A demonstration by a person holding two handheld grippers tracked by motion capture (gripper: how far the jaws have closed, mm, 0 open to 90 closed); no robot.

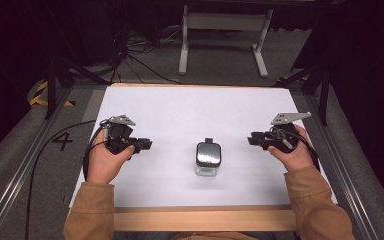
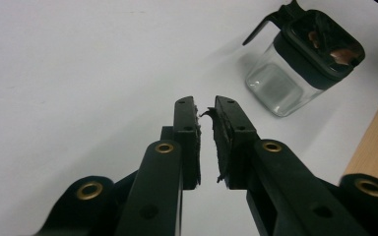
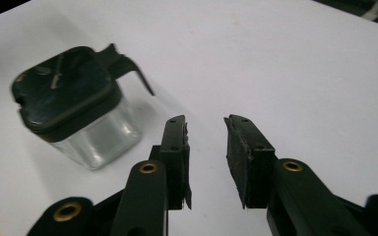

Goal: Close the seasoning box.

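High view: nearest, the worktop's (image 1: 180,107) wooden front edge (image 1: 205,219) and two sleeved forearms. Beyond, the left tool (image 1: 141,144) and right tool (image 1: 254,139) rest on either side of a small glass jar (image 1: 208,159) with a black lid, standing upright between them, well apart from both. Left tool (image 2: 205,140): jaws narrowly parted, empty. Right tool (image 3: 205,160): jaws spread wider, empty. Judgement: steady the glass body with one tool before working the lid. The gripper views show the lid's projecting tab (image 3: 128,66) and worn pads (image 2: 221,147); the high view alone shows the frame (image 1: 225,30) beyond.
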